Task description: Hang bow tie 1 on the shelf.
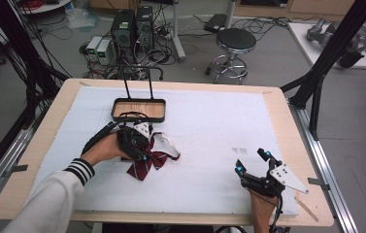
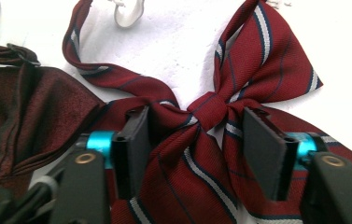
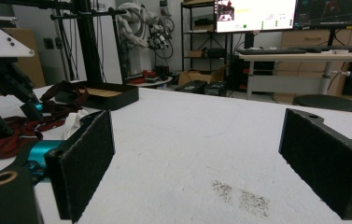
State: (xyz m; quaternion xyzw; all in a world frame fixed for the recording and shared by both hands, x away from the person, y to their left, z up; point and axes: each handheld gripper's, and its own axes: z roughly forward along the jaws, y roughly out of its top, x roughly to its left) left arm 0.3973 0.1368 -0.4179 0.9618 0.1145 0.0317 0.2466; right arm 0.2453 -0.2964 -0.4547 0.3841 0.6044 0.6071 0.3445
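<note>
1. The left tool (image 1: pixel 139 148) sits over the dark red striped fabric bow tie (image 1: pixel 147 162) at the left middle of the table (image 1: pixel 277 104), which is covered by a white foam sheet (image 1: pixel 209 126).
2. In the left gripper view the left tool (image 2: pixel 194 140) has one jaw on each side of the striped bow tie (image 2: pixel 257 60), flanking its central knot; the left jaw lies against the cloth, while the right jaw stands just beside the knot, so the tool is not yet clenched on the tie.
3. A second bow tie of plain dark maroon fabric (image 2: pixel 33 116) lies just to the left of the striped one in that view, beside the tool's left jaw.
4. The striped tie's thin strap curls off to a clear plastic hook (image 2: pixel 127 11) on the white sheet.
5. A black-rimmed tray with a wooden floor and a tall wire handle (image 1: pixel 139 109) stands just beyond the ties, on the far side.
6. The right tool (image 1: pixel 253 162) rests at the near right of the table, well apart from the ties.
7. In the right gripper view the right tool (image 3: pixel 197 158) is released, its jaws spread wide with only white sheet between them.
</note>
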